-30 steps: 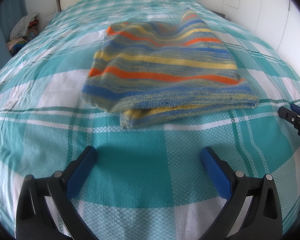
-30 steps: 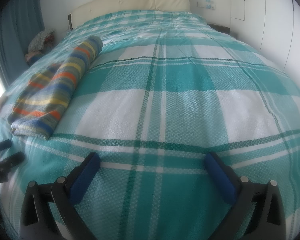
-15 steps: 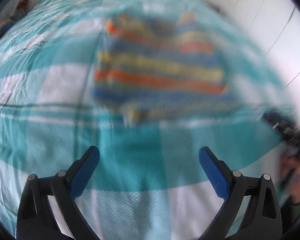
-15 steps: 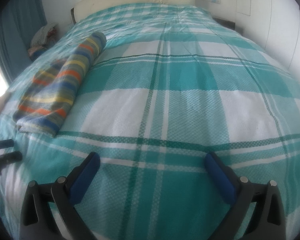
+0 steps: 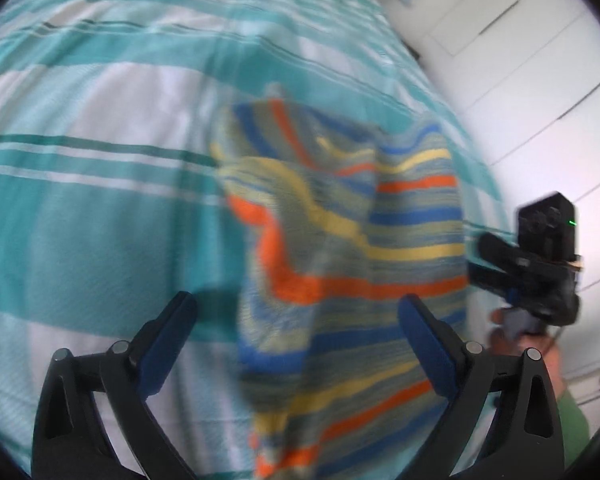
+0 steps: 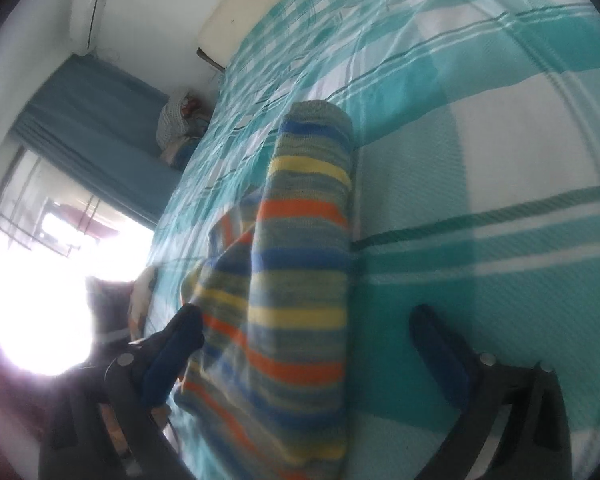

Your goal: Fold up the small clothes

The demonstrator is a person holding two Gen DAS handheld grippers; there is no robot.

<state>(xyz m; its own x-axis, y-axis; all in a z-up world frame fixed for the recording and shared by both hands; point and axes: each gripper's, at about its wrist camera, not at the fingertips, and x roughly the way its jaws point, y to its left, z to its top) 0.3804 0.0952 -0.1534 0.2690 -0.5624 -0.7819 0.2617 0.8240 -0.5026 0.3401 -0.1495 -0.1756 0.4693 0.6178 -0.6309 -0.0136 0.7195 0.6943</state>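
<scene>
Logging my left claw point(image 5: 296, 320) first: fingers spread wide, blue pads point(image 5: 168, 344) apart, nothing clamped between them. The striped knit garment point(image 5: 340, 280) lies between and ahead of the two fingers, rumpled and blurred, its lower edge running down past the fingertips toward the camera; I cannot tell whether either pad touches it.

Item two, my right claw point(image 6: 308, 332): likewise spread wide, holding nothing. The same garment point(image 6: 300, 280) fills the gap between its fingers from the left pad point(image 6: 176, 356) toward the middle, with a rolled or folded length stretching straight ahead. The left pad sits against or just beside the fabric edge; contact is uncertain. The right finger stands apart from the cloth, over bare bedding.

Item three, surroundings: the garment rests on a teal-and-white checked bedspread point(image 6: 480, 160). To the right of my left claw, the other gripper body point(image 5: 540, 264) is in view, with a hand point(image 5: 540, 356) under it. Beyond my right claw, to the far left: a blue curtain point(image 6: 100, 128), a bright window point(image 6: 40, 280), and a wall air conditioner point(image 6: 88, 8).
</scene>
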